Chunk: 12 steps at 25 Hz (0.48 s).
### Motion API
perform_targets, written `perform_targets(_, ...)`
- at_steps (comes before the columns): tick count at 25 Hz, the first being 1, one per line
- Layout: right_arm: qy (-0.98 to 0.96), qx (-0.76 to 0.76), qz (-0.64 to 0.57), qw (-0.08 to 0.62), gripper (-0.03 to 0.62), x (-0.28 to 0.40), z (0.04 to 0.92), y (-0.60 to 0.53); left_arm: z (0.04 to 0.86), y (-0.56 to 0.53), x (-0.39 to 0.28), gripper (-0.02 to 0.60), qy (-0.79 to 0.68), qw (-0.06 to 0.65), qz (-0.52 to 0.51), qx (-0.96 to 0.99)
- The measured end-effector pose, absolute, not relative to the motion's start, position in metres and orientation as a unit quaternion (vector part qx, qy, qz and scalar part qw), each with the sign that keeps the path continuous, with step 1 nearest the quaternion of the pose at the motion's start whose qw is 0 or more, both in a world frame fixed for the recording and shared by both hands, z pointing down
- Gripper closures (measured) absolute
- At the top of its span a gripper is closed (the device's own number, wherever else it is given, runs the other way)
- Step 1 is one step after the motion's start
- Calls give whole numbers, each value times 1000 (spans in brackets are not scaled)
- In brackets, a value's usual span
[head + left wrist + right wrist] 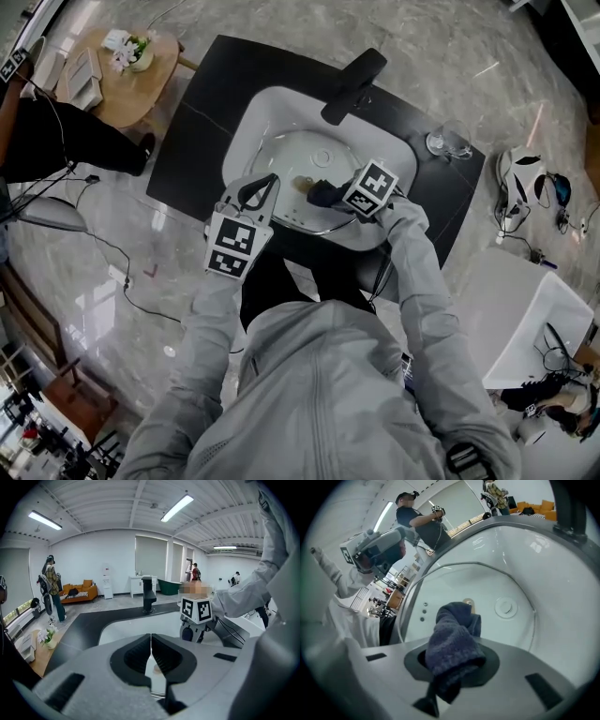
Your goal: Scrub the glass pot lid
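Head view, right gripper jaws clamping blue cloth over glass lid, left gripper jaws together

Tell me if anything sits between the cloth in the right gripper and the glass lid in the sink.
Nothing visible does. The right gripper holds the dark cloth directly over the glass lid, which lies in the sink. The cloth's tip is beside the lid's knob, with only bare glass around it.
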State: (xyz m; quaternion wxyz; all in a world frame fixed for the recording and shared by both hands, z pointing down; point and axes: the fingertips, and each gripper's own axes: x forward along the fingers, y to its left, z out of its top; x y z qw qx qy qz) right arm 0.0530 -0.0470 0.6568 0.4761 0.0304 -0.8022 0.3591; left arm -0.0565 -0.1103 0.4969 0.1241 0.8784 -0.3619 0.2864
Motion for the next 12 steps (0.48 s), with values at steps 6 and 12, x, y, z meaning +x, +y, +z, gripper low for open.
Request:
perform_targets(6,-795,130,315,502,510,67,683,-90,506,-122,-59,554,-354,135,290,879)
perform_targets(12,-776,206,275,528,510,82,703,-129,514,-134,-68,554,-351,142,294,877)
